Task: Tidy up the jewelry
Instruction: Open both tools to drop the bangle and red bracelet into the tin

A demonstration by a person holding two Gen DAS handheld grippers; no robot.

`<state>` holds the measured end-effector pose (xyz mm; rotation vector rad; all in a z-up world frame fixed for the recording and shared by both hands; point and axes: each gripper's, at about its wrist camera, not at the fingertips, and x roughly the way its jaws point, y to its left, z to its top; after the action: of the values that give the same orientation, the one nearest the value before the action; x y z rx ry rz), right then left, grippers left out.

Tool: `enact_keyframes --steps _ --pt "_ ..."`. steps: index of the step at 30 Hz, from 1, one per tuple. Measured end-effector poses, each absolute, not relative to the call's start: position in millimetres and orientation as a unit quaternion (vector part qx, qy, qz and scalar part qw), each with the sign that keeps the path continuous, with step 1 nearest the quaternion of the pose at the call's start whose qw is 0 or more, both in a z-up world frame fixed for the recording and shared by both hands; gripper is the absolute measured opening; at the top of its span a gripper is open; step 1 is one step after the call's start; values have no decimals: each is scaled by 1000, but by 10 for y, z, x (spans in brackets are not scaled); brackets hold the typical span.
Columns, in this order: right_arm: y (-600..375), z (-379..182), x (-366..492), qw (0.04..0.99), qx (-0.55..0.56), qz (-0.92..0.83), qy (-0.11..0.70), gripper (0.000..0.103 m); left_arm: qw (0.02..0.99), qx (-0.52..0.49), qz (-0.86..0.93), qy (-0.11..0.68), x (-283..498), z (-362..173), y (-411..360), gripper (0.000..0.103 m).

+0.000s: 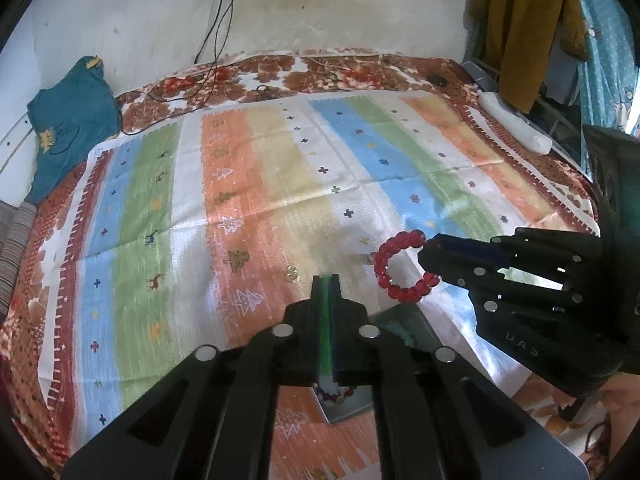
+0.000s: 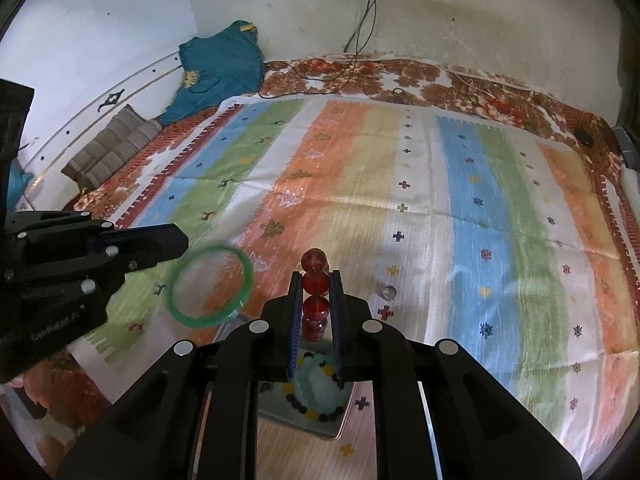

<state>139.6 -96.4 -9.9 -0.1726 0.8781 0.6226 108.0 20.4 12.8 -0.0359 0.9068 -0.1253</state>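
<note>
My left gripper is shut on a green bangle, seen edge-on between its fingers; in the right wrist view the bangle hangs as a full ring from that gripper. My right gripper is shut on a red bead bracelet; in the left wrist view the bracelet hangs from it. Both are held above a grey tray that holds a pale green bangle and a black-and-yellow bead bracelet. A small gold ring lies on the striped cloth.
The striped cloth covers a bed with a floral sheet. A teal garment lies at the back left, cables hang from the wall, and a white bolster lies at the right edge.
</note>
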Motion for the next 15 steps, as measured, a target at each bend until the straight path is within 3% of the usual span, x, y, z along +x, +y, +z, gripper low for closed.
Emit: enact_keyframes --steps 15 --pt "-1048 -166 1174 844 -81 304 433 14 894 -15 -57 445 1001 73 169 2"
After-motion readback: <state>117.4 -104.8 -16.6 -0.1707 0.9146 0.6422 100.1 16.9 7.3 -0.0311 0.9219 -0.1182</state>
